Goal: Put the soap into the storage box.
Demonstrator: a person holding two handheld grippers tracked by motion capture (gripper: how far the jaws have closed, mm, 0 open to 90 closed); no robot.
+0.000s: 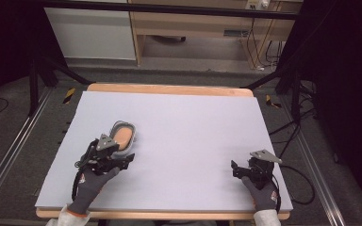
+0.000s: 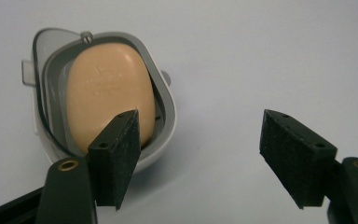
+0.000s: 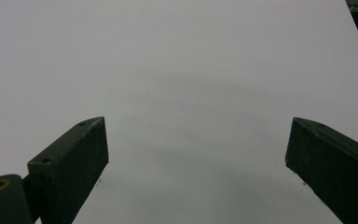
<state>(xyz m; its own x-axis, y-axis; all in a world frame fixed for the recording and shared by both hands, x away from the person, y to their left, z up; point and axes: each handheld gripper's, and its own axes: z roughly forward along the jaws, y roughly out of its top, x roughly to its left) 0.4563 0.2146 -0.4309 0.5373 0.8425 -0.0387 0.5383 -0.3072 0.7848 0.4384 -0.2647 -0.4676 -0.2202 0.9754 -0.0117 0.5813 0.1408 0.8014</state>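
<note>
Left gripper (image 2: 198,156) sits low at the near left of the table (image 1: 193,122), jaws spread wide, with the soap dish (image 2: 165,135) just ahead of it and a little to one side. One jaw overlaps the dish's near rim in the left gripper view, though whether it touches cannot be told. That offset suggests the hand is lining up on the dish, or on the peach soap bar (image 2: 109,93) lying in it, rather than gripping anything; nothing is between the pads. Right gripper (image 3: 196,154) rests at the near right of the table, well apart from the dish, jaws likewise apart over bare white surface (probably parked out of the way).

From the high view the layout reads clearly: dish at left of centre, both gloved hands near the front edge. The left gripper view adds what that one blurs: a clear hinged lid standing open behind the bar, a small pin at its top, and faint lettering pressed into the soap.
</note>
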